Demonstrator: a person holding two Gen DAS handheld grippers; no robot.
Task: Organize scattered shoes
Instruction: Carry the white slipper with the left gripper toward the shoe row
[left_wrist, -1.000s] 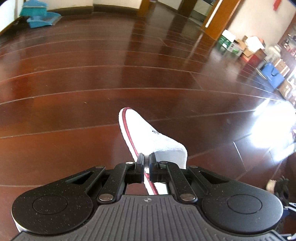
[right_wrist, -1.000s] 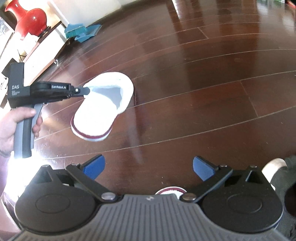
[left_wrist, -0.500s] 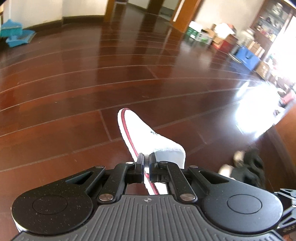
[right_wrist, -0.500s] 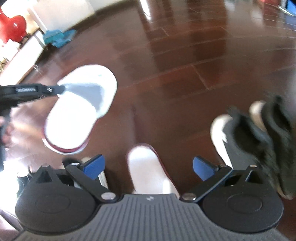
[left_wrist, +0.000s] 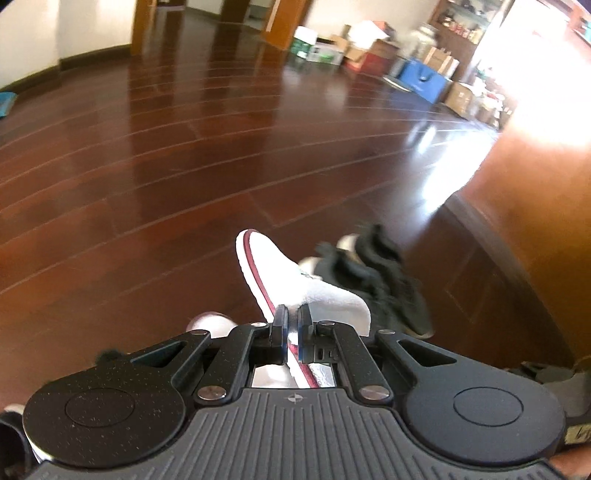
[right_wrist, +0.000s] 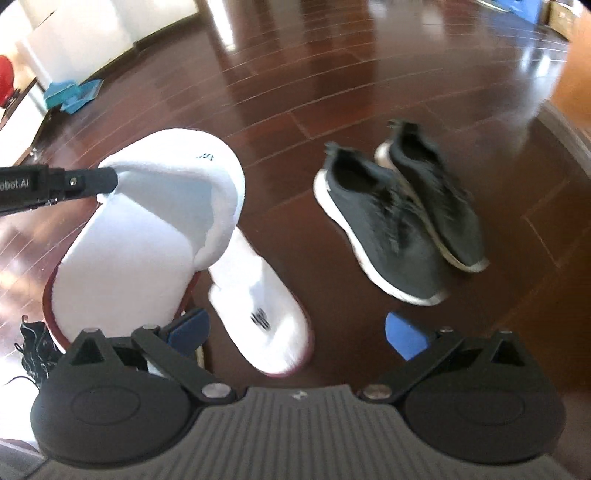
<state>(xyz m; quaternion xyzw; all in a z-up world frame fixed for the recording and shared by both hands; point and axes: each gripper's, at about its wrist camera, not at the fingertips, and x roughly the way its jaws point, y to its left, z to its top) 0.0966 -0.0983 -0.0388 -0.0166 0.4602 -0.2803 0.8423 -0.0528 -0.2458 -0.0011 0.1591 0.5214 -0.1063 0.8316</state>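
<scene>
My left gripper (left_wrist: 290, 334) is shut on the edge of a white slipper (left_wrist: 280, 273) with a dark red sole rim, held off the floor. The right wrist view shows that held slipper (right_wrist: 147, 229) at the left, pinched at its upper by the left gripper (right_wrist: 107, 179). A second white slipper (right_wrist: 258, 306) lies on the floor just below and right of it. A pair of black sneakers (right_wrist: 399, 221) with white soles stands side by side at the right; in the left wrist view the sneakers (left_wrist: 373, 277) are behind the slipper. My right gripper (right_wrist: 295, 332) is open, above the lying slipper.
Dark red wood floor (left_wrist: 166, 184) spreads ahead. An orange-brown wall or cabinet (left_wrist: 535, 221) rises at the right. Boxes and a blue bag (left_wrist: 424, 77) line the far wall. A teal object (right_wrist: 70, 96) sits far left. A black laced shoe (right_wrist: 33, 347) peeks out at the lower left.
Both views have swung right: the black sneakers and the second white slipper have come fully into view. The left gripper still holds its slipper, now close above the lying one.
</scene>
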